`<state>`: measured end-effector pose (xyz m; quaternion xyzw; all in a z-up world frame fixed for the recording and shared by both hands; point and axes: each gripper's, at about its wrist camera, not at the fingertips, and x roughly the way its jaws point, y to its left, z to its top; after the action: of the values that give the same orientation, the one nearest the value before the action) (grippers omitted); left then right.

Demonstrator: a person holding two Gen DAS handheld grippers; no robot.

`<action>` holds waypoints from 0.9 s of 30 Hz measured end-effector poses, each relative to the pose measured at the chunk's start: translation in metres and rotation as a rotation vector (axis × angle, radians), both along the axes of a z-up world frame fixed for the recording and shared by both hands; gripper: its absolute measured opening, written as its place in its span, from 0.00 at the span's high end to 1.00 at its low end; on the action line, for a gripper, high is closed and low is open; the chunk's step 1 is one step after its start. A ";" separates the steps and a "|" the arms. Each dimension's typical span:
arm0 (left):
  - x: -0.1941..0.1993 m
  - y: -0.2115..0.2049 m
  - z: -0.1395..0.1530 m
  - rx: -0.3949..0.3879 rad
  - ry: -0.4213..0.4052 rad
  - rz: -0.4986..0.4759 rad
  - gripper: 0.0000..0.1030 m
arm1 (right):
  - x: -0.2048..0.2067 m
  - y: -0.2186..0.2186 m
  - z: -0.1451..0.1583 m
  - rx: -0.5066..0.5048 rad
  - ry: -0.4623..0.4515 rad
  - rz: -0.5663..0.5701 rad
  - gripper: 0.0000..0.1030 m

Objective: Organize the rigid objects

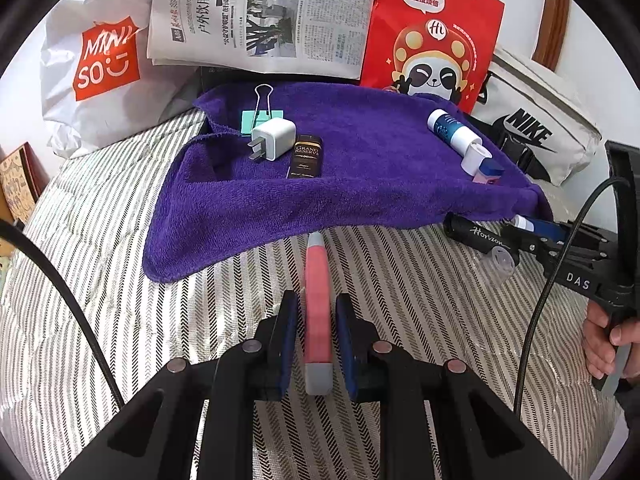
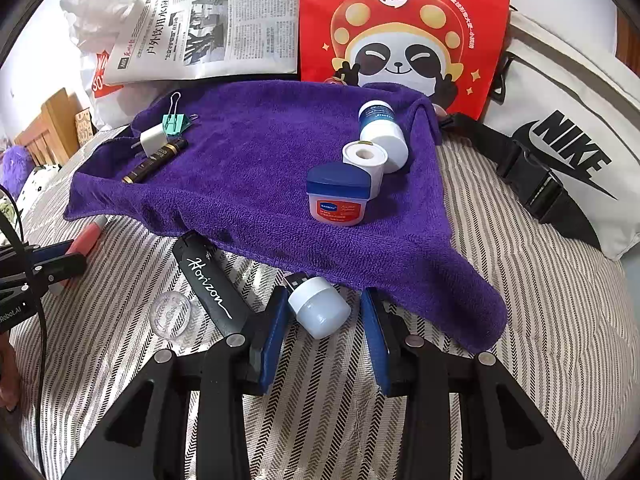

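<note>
Rigid objects lie in two groups on the purple towel (image 1: 360, 168), which fills mid-frame in both views: binder clip (image 1: 262, 114), white plug (image 1: 272, 138) and a dark tube (image 1: 306, 156) lettered "GRAND RESERVE" at its left; a white-and-blue bottle (image 2: 380, 128), a white roll (image 2: 364, 160) and a blue-lidded jar (image 2: 340, 196) at its right.

Step in hand, as I judge it — sorting the last loose items onto the towel. My left gripper (image 1: 316, 320) is closed on a pink pen (image 1: 318, 308), low centre of its view, the pen's tip pointing at the towel's near edge. My right gripper (image 2: 326, 320) stands a little apart around a small white jar (image 2: 320, 312) on the striped bedding (image 2: 520, 280), the pads not pressing it.

Next move, by my reckoning: close on the jar, then carry each item to its like — the pen leftward, the jar rightward.

Legible writing: "Horizon" on a black case (image 2: 210, 280); "MINISO" on a white bag (image 1: 104, 60), upper left; "NIKE" on a white pouch (image 2: 568, 148), right; "Hi" on a red panda bag (image 2: 400, 20), top centre.
</note>
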<state>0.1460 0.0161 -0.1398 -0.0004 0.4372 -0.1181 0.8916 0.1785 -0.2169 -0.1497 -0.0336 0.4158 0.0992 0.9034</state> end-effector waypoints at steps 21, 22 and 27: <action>-0.001 -0.008 0.001 0.062 -0.009 -0.001 0.82 | 0.000 -0.001 -0.001 0.011 0.006 -0.008 0.50; -0.001 -0.008 0.000 0.062 -0.009 -0.001 0.82 | 0.000 -0.001 -0.001 0.012 0.006 -0.008 0.50; -0.001 -0.008 0.000 0.061 -0.009 -0.001 0.81 | 0.000 0.001 -0.001 0.012 0.007 -0.004 0.48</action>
<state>0.1452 0.0080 -0.1393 0.0274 0.4367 -0.1054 0.8930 0.1781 -0.2162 -0.1508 -0.0269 0.4186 0.0999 0.9023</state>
